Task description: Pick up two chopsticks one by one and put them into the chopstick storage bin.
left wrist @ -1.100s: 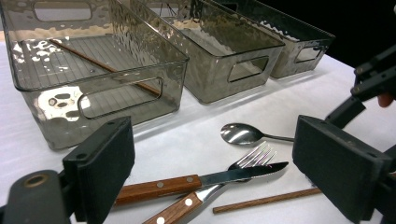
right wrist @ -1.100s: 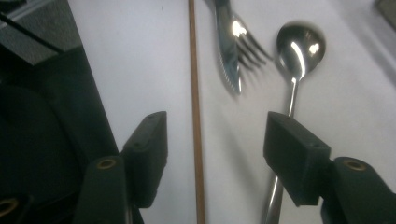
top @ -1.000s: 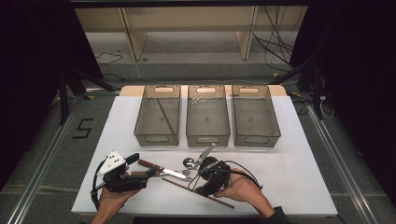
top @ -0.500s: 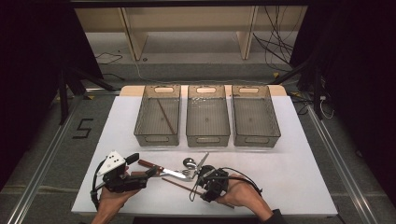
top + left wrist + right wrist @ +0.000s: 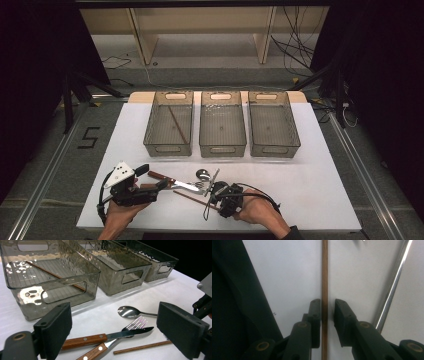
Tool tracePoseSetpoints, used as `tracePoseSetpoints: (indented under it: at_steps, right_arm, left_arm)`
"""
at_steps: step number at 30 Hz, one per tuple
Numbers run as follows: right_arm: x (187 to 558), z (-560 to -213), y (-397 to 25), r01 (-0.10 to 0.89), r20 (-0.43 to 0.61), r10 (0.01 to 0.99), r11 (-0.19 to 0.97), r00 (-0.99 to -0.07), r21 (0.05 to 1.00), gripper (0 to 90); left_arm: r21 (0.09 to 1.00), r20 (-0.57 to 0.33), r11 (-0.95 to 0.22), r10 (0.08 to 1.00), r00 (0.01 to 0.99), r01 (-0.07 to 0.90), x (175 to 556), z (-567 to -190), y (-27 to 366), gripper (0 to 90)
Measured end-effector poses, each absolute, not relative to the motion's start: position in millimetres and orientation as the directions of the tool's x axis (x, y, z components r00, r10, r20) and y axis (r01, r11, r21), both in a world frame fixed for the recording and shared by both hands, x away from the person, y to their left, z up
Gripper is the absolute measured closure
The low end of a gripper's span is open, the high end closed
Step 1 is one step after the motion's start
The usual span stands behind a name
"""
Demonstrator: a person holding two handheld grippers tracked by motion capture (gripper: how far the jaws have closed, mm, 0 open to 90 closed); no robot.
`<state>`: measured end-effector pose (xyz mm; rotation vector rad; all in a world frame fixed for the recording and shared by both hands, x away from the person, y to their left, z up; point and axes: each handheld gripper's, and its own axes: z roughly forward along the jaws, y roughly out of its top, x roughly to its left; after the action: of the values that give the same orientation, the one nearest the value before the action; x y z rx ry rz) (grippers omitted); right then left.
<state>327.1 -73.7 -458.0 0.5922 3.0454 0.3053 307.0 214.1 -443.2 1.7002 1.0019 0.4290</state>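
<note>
A wooden chopstick lies on the white table, running straight up between the jaws of my right gripper. The jaws straddle it closely; the left one touches it and a thin gap shows at the right one. In the high view my right gripper sits low over that chopstick. My left gripper is wide open over a wood-handled knife and fork. A spoon lies just beyond them.
Three clear smoky bins stand side by side at the back: left bin, middle bin, right bin. The left bin holds another chopstick. The spoon's handle lies just right of my right gripper's jaws.
My right gripper has come toward the table's near edge and dropped over the chopstick. The left gripper has hardly moved.
</note>
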Motion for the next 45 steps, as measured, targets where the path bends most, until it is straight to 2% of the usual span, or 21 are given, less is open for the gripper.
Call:
tracePoseSetpoints:
  at_steps: [6,12,22,31,45]
  right_arm:
    - [321.7,-457.8,-69.1,0.350,-0.010,0.358,0.919,-0.934,0.180,83.1]
    - [321.3,-457.9,-66.5,0.361,-0.011,0.367,0.918,-0.930,0.167,84.9]
    - [320.9,-456.0,-68.6,0.320,-0.010,0.326,0.933,-0.945,0.162,85.5]
    - [327.6,-435.3,-79.4,0.334,0.012,0.343,0.905,-0.939,0.266,85.6]
    - [356.9,-408.5,-90.8,0.407,0.009,0.442,0.818,-0.897,0.406,85.6]
  left_arm:
    - [0.910,-0.190,-0.080,0.791,0.582,0.407,307.0,-443.3,213.8,12.5]
    - [0.910,-0.191,-0.079,0.791,0.581,0.407,306.9,-443.3,213.1,12.6]
    - [0.911,-0.193,-0.074,0.793,0.578,0.406,306.8,-442.9,214.6,12.6]
    - [0.911,-0.191,-0.075,0.795,0.576,0.405,306.7,-443.0,214.4,12.6]
    - [0.914,-0.191,-0.068,0.797,0.572,0.400,306.7,-443.1,214.8,12.5]
